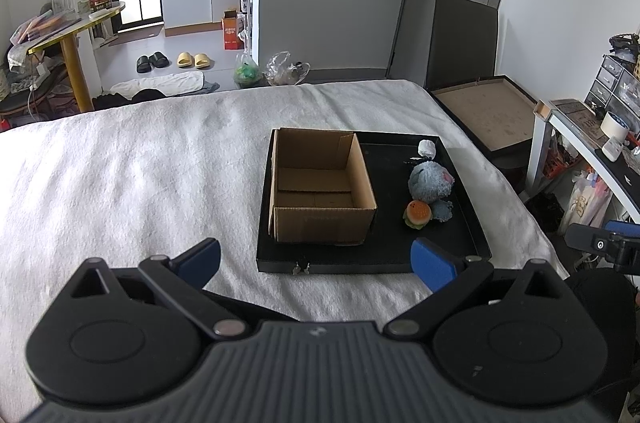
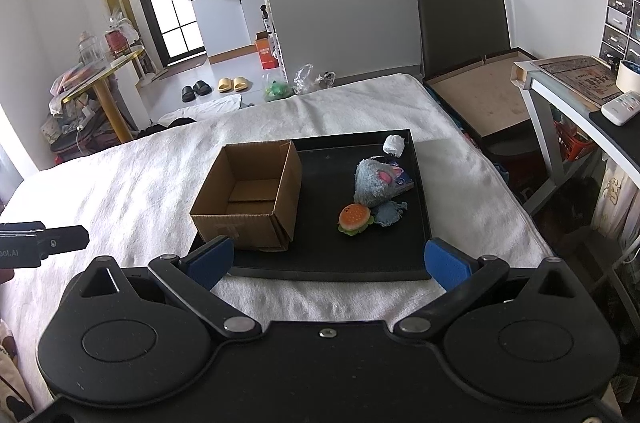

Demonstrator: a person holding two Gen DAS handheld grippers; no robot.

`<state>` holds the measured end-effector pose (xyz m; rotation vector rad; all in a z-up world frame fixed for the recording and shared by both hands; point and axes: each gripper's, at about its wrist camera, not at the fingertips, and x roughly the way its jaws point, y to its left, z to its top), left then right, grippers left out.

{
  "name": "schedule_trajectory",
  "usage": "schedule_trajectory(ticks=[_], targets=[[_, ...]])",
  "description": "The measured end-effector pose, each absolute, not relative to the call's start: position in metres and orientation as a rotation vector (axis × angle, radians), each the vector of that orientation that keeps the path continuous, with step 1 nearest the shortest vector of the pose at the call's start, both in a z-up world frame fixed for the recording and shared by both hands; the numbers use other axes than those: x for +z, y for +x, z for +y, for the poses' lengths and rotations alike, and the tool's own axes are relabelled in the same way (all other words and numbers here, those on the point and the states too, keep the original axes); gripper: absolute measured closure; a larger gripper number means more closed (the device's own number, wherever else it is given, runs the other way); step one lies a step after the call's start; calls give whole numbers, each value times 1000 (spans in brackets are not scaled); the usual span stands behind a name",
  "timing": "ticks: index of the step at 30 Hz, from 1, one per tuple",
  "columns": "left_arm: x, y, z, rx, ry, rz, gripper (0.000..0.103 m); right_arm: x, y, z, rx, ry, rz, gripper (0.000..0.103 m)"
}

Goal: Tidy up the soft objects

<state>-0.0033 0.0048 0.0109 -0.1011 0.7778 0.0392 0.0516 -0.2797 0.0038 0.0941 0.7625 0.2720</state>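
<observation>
A black tray (image 1: pixel 384 263) (image 2: pixel 320 269) lies on a white-covered bed. On its left side stands an open cardboard box (image 1: pixel 320 191) (image 2: pixel 250 197), bare inside. To the box's right sit a blue plush toy (image 1: pixel 430 181) (image 2: pixel 374 181), a small burger plush (image 1: pixel 418 214) (image 2: pixel 355 218) in front of it, and a small white soft object (image 1: pixel 426 147) (image 2: pixel 393 144) at the tray's far corner. My left gripper (image 1: pixel 316 261) hangs open before the tray's near edge, holding nothing. My right gripper (image 2: pixel 329 261) is also open and holds nothing, near the tray's front edge.
The white bed cover (image 1: pixel 140 175) (image 2: pixel 132 183) spreads left of the tray. A shallow brown-lined box (image 1: pixel 484 115) (image 2: pixel 480 91) and a desk (image 2: pixel 580 103) stand past the bed's right edge. Slippers and bags lie on the floor beyond the bed.
</observation>
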Motion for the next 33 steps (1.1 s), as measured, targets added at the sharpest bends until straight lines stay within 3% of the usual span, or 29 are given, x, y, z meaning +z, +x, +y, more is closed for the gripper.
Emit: schedule_trajectory(ticks=[33], targets=[[-28,89,29,98,-147,845,2,-38,131,-280,286,158,843,0]])
